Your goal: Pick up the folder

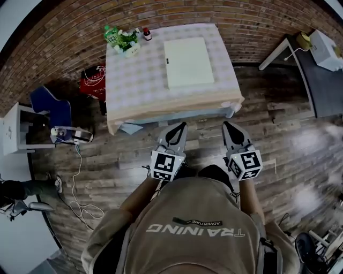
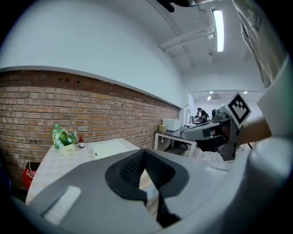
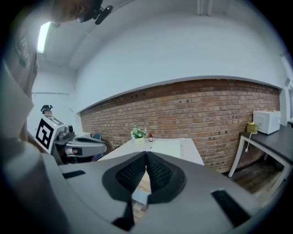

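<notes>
Two grippers: the left gripper (image 1: 180,128) and right gripper (image 1: 228,127) were side by side, short of the table (image 1: 128,96), pointing toward it.
Jaws: both pairs were pressed together with nothing between them.
Task item: the folder (image 1: 188,62) lay flat on the table, right of middle, untouched.
Far corner: a plant (image 1: 124,38) and a small bottle (image 1: 147,34) stood near the brick wall (image 1: 214,10).

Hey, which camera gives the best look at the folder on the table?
The head view: it looks down on the folder, showing its whole pale rectangle lying flat on the checked table. Both gripper views catch it only at a low angle, as a thin foreshortened sliver.
</notes>
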